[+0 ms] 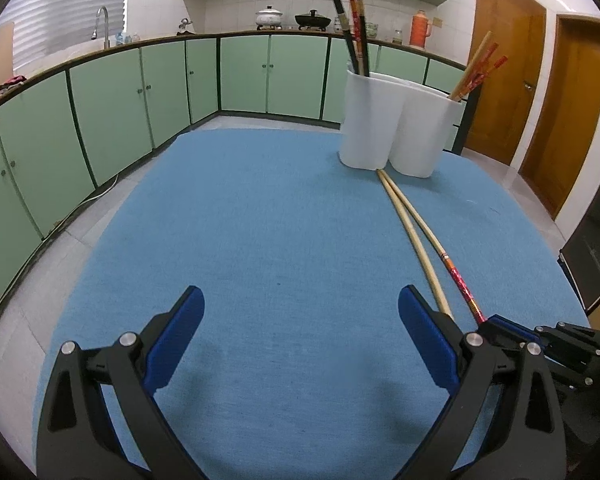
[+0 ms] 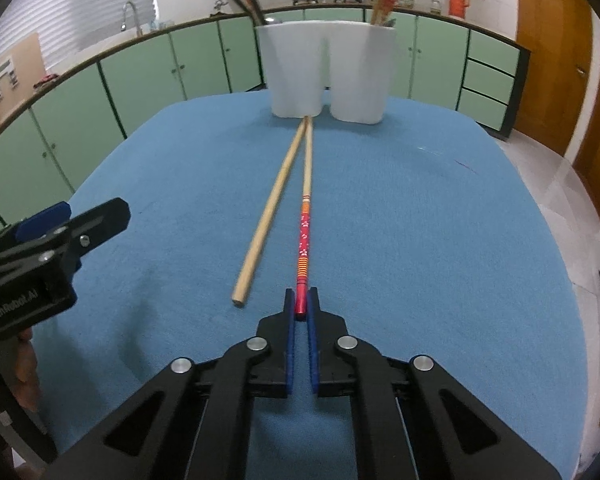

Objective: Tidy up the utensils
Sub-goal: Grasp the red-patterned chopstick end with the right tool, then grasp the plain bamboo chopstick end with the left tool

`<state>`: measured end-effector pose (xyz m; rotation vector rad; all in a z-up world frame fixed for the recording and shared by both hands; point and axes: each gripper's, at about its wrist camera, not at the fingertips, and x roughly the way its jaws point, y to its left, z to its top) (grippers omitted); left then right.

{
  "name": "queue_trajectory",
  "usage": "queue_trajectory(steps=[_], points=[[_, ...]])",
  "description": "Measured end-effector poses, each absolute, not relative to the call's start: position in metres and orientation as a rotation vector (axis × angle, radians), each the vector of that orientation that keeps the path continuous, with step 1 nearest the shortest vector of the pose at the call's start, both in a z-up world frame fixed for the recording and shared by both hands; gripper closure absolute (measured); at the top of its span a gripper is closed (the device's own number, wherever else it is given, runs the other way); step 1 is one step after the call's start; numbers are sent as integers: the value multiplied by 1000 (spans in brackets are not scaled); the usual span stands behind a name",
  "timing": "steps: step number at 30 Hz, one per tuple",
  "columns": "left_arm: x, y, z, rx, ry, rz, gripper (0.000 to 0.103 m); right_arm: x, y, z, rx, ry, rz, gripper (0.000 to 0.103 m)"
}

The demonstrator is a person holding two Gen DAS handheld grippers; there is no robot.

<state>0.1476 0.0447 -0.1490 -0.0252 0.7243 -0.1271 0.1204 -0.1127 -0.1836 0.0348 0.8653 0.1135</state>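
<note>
Pinching red chopstick (image 2: 303, 240), right claw (image 2: 301, 304); left claw (image 1: 300, 320) agape.

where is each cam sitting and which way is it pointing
Left wrist: on the open left gripper, low over the blue table, facing the white holder.
Right wrist: on the right gripper, shut on the red chopstick, facing the same holder.
Shared: holder, table, red chopstick, plain chopstick, each other's gripper.
</note>
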Motion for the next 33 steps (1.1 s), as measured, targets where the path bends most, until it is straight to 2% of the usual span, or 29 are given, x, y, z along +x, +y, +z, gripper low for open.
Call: queue_trajectory(steps=[17,18,19,21,24,28,33], points=[[139,-23,-159,35,756,-283,9,106,-178,-185,154,849,-18,98],[140,-27,-160,40,764,-290,14,107,-180,-186,159,850,-17,98],[141,-29,-162,45,773,-294,23,106,-180,-186,162,851,-14,98],[144,-33,-167,48,806,-308,31,106,-182,-185,167,849,-11,98],[147,-36,-170,43,830,-301,35,105,-183,-184,170,849,-4,98],[152,-41,-176,40,874,-297,51,105,-187,-185,183,850,1,98],[154,-48,-180,56,893,-288,56,106,-189,-186,193,854,9,98]])
